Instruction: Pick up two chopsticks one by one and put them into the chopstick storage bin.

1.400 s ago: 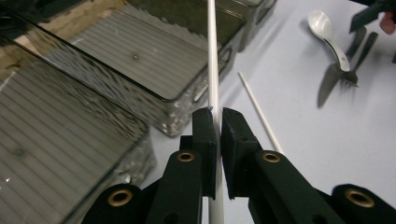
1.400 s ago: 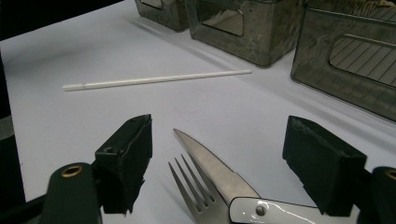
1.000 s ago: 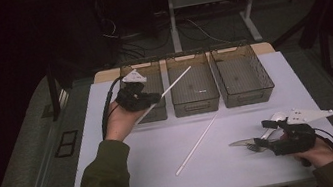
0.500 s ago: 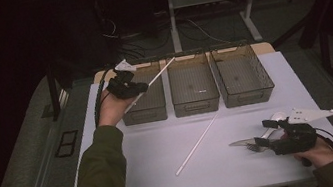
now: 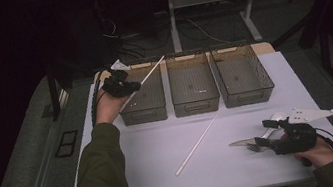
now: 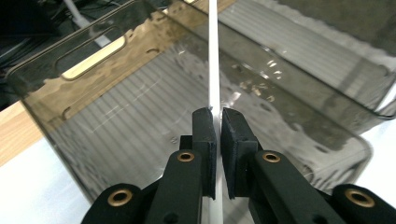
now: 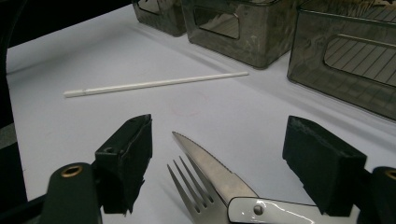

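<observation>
My left gripper (image 5: 132, 84) hovers over the left edge of the left bin (image 5: 150, 112), shut on a thin white stick (image 5: 153, 68) that slants up to the right over the bin. In the left gripper view the pads (image 6: 205, 135) pinch the stick (image 6: 214, 65) above the bin's ribbed floor (image 6: 140, 121). My right gripper (image 5: 269, 139) rests at the table's front right, open. Its jaws stand wide on either side of a knife (image 7: 210, 165) and a fork (image 7: 184, 186) lying on the white table. A second white stick (image 5: 197, 144) lies loose mid-table.
Three smoky clear bins stand in a row at the back; the middle bin (image 5: 196, 105) and right bin (image 5: 250, 94) are beside the left one. A white spoon (image 5: 275, 119) lies by the knife (image 5: 240, 143). The loose stick (image 7: 154, 84) lies ahead of the right gripper.
My left gripper has carried its stick leftward and away from me, from between the left and middle bins to the left bin's outer edge. The right gripper has stayed put.
</observation>
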The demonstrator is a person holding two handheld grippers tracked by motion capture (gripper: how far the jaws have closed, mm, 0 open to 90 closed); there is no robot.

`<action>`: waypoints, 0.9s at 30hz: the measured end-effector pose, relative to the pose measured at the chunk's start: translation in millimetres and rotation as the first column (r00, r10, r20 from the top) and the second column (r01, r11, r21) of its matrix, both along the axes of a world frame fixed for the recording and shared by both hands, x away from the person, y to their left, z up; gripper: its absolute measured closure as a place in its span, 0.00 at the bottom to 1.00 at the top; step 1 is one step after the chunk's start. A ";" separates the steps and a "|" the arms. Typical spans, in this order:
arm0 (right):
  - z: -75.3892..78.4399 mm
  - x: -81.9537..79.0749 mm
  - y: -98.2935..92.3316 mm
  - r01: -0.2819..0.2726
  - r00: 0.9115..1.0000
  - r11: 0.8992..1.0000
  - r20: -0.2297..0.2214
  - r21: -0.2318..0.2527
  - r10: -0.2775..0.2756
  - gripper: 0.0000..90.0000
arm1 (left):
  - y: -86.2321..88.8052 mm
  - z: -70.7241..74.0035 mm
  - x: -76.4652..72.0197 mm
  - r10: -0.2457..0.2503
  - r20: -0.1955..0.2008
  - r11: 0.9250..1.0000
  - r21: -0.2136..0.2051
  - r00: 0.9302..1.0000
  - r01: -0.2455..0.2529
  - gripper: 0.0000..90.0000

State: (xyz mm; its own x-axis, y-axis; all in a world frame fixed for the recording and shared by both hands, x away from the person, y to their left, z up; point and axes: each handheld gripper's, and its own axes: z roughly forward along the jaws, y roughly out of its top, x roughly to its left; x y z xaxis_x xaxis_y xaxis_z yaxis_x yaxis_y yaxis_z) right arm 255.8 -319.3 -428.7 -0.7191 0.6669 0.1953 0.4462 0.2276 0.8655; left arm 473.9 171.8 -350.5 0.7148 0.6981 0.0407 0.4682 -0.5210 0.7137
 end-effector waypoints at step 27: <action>-0.1 -0.1 -1.0 0.002 1.000 1.000 -0.004 0.005 -0.002 0.27 | -0.4 -35.1 13.5 0.141 -0.096 0.990 0.000 0.985 -0.141 0.93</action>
State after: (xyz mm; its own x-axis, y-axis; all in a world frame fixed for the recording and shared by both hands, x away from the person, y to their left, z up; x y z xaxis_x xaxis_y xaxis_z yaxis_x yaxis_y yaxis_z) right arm 255.7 -320.2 -428.8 -0.7172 0.6669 0.2019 0.4502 0.2223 0.8648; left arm 487.4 171.4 -385.6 0.6095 0.7923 -0.0277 0.6026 -0.4403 0.6657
